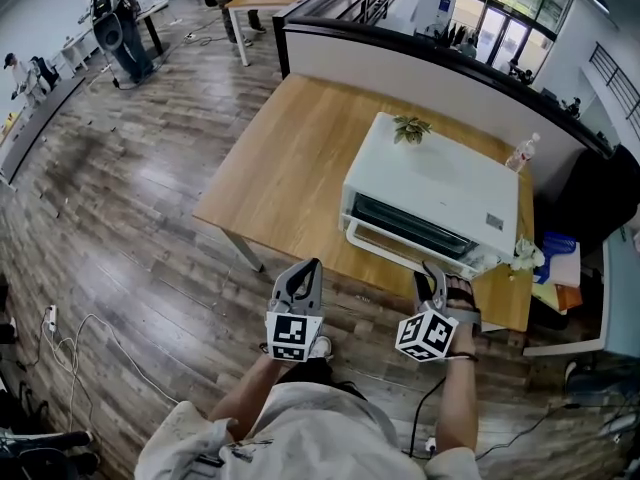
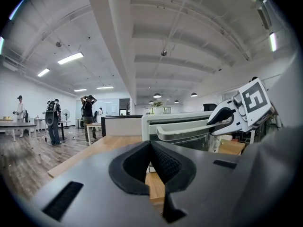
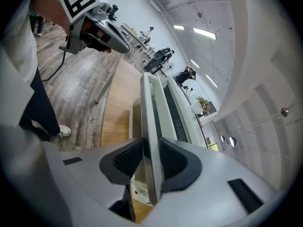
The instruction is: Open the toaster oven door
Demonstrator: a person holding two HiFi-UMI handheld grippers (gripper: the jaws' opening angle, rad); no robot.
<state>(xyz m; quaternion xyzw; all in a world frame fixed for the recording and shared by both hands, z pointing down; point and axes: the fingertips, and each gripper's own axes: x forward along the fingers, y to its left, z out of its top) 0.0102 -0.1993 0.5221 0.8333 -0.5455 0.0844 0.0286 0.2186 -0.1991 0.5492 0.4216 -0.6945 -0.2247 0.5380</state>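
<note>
Head view: the white oven [image 1: 440, 183] sits on the wooden tabletop [image 1: 290, 158], door [image 1: 410, 223] facing the person. The right claw [image 1: 431, 270] is at the right end of the handle [image 1: 400, 248]. The left claw [image 1: 308, 268] hangs off the tabletop's near edge, apart from the oven.

Left gripper view: the left claw [image 2: 150, 148] is closed and empty. The handle [image 2: 182, 130] lies ahead.

Right gripper view: the right claw [image 3: 150, 155] is clamped on the handle [image 3: 149, 122].
</note>
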